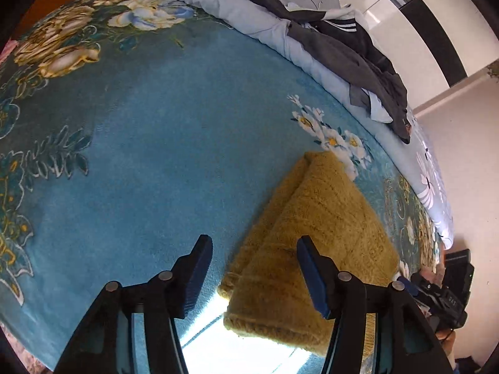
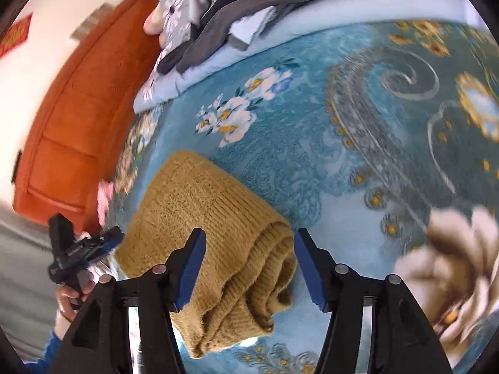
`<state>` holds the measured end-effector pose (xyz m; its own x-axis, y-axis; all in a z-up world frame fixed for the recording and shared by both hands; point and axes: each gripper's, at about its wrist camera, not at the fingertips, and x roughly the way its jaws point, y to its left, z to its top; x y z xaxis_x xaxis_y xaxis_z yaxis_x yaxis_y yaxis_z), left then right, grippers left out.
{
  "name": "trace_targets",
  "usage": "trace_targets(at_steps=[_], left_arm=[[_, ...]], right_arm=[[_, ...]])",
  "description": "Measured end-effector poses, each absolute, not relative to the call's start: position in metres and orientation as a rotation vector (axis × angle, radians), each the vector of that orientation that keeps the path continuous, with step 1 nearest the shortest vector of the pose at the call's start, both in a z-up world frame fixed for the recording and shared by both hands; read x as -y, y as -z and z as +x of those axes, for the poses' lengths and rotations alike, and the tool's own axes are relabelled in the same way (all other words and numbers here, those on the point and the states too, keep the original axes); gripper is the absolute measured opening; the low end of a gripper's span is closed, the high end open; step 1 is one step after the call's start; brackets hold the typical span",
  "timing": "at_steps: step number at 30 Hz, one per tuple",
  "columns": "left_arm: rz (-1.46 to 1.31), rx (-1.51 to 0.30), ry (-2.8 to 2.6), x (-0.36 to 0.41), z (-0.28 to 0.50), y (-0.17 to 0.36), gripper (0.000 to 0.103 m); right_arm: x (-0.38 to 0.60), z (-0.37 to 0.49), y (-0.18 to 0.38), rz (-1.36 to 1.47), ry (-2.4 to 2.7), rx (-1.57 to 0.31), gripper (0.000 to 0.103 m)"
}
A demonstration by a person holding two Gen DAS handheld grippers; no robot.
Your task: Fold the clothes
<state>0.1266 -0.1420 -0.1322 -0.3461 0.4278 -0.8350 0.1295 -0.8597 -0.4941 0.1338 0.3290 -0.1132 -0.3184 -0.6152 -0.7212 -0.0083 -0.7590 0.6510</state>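
Folded mustard-yellow knit sweater (image 2: 205, 224) lies flat on the blue floral bedspread (image 1: 140, 162), a compact bundle with its layered, rolled edges facing the near right in the right wrist view. Right gripper (image 2: 249, 269): jaws spread, blue pads apart, nothing pinched; the sweater's thick folded end shows below and between the fingers, with no visible contact with either pad. Left gripper (image 1: 254, 275): jaws likewise spread and holding nothing; in its view the sweater (image 1: 315, 237) sits under the right finger and in the gap, the left finger over bare bedspread. No pad of either tool presses the knit. In the left wrist view the other gripper shows at the far right edge, beside the sweater; in the right wrist view the other gripper appears at the near left, gripped by a hand (image 2: 73, 296) with a blue sleeve below it. Far side of the bed: a pale blue quilt with white daisy print (image 1: 255, 15) lies along the edge, and on top of it a loose heap of dark grey and black clothes (image 1: 352, 53), one piece with white stripes. An orange upholstered headboard (image 2: 81, 118) stands at the left in the right wrist view, against a white wall. Right wrist picture is somewhat motion-blurred.
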Motion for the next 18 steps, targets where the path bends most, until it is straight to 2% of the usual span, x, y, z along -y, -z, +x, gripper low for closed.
trace_targets(at_steps=[4,8,9,11,16,18], left_arm=[[-1.669,0.768,-2.162,0.134,0.109,0.153,0.065],[-1.683,0.769,-2.098,0.127,0.099,0.167,0.066],[-1.683,0.777,-2.09,0.126,0.098,0.169,0.066],[-1.677,0.803,-2.084,0.125,0.099,0.172,0.066],[-1.655,0.879,-2.125,0.129,0.11,0.175,0.066],[-1.655,0.919,-2.137,0.131,0.116,0.176,0.066]], right_arm=[[-0.338,0.188,0.147,1.565,2.09,1.132,0.06],[-0.318,0.21,0.166,1.56,2.03,1.311,0.062],[-0.311,0.213,0.168,1.546,2.025,1.339,0.063],[-0.297,0.21,0.167,1.52,2.018,1.343,0.073],[-0.268,0.187,0.163,1.545,2.048,1.29,0.075],[-0.268,0.184,0.164,1.535,2.046,1.367,0.075]])
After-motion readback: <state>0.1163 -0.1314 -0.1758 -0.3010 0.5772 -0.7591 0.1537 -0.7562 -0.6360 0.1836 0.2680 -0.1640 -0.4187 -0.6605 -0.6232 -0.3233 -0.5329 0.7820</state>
